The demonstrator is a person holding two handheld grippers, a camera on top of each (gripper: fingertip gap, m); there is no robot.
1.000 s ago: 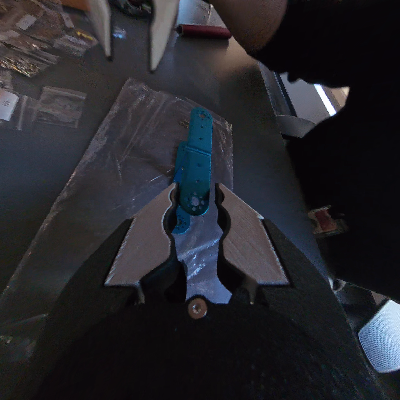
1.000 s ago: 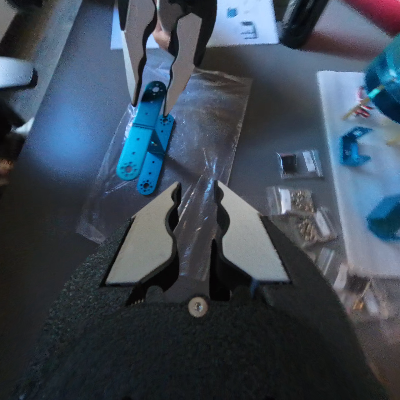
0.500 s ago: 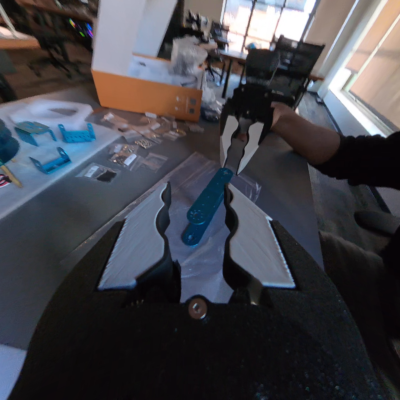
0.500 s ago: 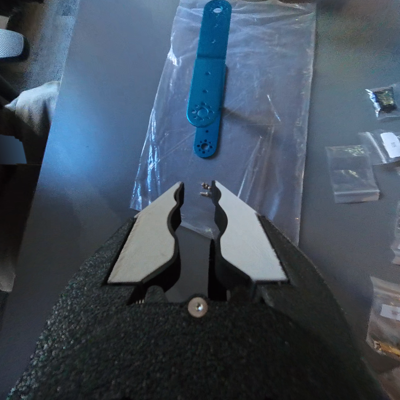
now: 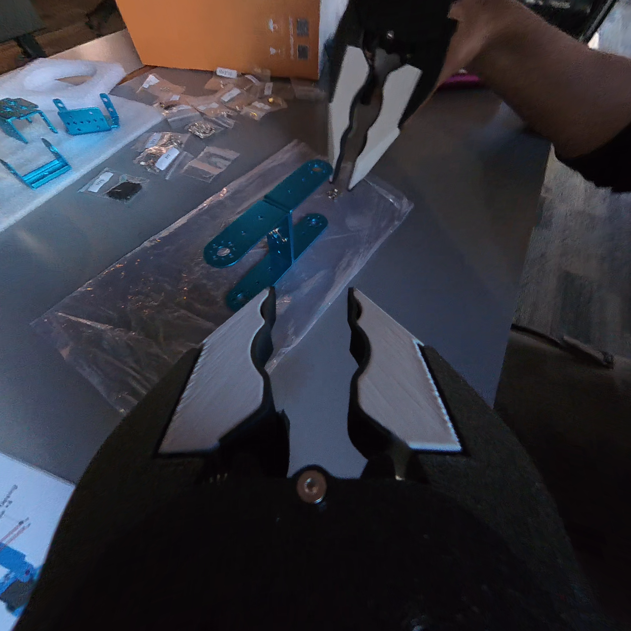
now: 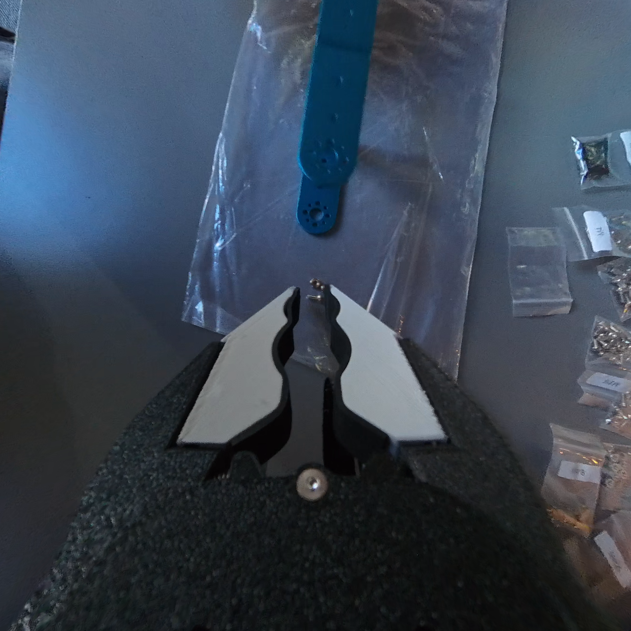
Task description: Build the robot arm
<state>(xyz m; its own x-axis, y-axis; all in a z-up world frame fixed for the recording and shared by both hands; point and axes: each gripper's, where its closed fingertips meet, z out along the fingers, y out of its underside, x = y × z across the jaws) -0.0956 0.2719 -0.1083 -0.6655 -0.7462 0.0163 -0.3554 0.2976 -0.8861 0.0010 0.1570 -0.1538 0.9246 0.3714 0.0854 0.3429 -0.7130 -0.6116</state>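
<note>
A blue metal bracket (image 5: pixel 269 232) with round perforated ends lies on a clear plastic bag (image 5: pixel 143 317) on the grey table; it also shows in the right wrist view (image 6: pixel 333 112). Two small metal screws (image 6: pixel 316 288) lie on the bag just past the bracket's end. My right gripper (image 6: pixel 312 290) is narrowly open with its tips either side of the screws; it also shows from afar in the left wrist view (image 5: pixel 341 182). My left gripper (image 5: pixel 309 295) is open and empty, above the bag's near edge, close to the bracket's near end.
Several small bags of hardware (image 6: pixel 607 327) lie on the table at the right of the right wrist view. Blue U-brackets (image 5: pixel 87 116) rest on white foam at the left. An orange box (image 5: pixel 222 30) stands at the back. A printed sheet (image 5: pixel 20 512) lies at the near left. The table edge (image 5: pixel 526 273) runs along the right.
My left gripper has let go of the bracket, opened and drawn back. My right gripper has come down to the two screws at the bag's end.
</note>
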